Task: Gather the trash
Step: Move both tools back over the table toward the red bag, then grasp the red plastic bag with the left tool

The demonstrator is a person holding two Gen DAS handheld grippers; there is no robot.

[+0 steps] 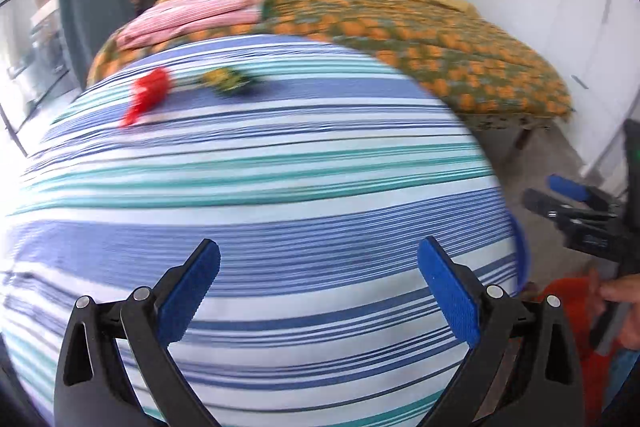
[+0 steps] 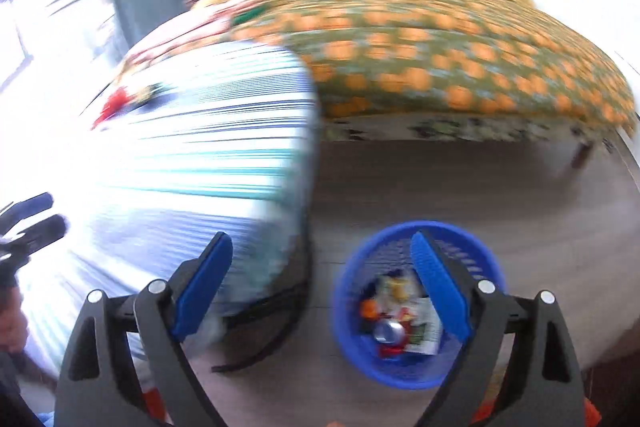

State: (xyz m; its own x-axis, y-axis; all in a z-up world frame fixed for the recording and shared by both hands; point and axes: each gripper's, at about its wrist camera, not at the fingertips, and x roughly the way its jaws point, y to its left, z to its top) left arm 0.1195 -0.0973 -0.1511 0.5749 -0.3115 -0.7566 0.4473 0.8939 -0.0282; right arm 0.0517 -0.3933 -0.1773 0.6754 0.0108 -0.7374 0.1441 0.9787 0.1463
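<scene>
Left tool (image 1: 318,291): wide, empty, over striped bed (image 1: 280,187). Right tool (image 2: 322,287): wide, empty (above blue bin (image 2: 348,307) of trash). Red wrapper (image 1: 146,99), green wrapper (image 1: 226,79) on bed.

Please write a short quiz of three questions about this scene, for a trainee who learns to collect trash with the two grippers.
1. True or false: the left gripper holds a piece of trash.
2. Which pieces of trash lie on the striped cover?
A) a red wrapper and a yellow-green wrapper
B) a silver can and a bottle
C) none
3. Fill in: the blue basket stands on the ____, beside the striped surface.

Key
1. False. Its jaws stand wide apart, with nothing between them.
2. A. Both lie at the far end of the cover.
3. Floor. The right gripper, also open and empty, is above the basket, which already holds trash.
</scene>
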